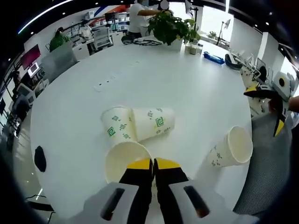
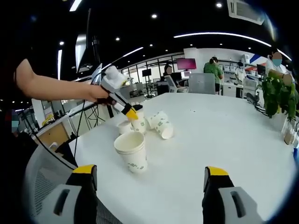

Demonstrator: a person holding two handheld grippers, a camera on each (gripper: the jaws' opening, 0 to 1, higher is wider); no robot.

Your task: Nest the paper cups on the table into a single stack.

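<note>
White round tabletop (image 1: 154,84), paper cups scattered near its edge. Left tongs (image 1: 153,164), yellow-tipped, are clenched on the rim of an open-mouthed cup (image 1: 122,161), its inside bare as far as can be seen. Touching that cup, on the side toward the tabletop's middle, two green-patterned cups lie tipped over: one (image 1: 117,125) with its base pointing away, the other (image 1: 154,123) on its side pressed against it. Well apart from this cluster, a stacked pair of cups (image 1: 230,149) stands near the tabletop's edge, next to a grey chair back (image 1: 268,163); its top cup looks empty. From the right gripper view the same stack (image 2: 132,150) stands upright nearest the camera, with the cluster beyond it and the left tongs (image 2: 132,114) held down at it by a person's hand (image 2: 98,92). Right tongs (image 2: 152,179) are released, jaws spread wide, hovering short of the stack and holding nothing. A potted plant (image 1: 172,27) sits at the far side of the tabletop from the cups.
</note>
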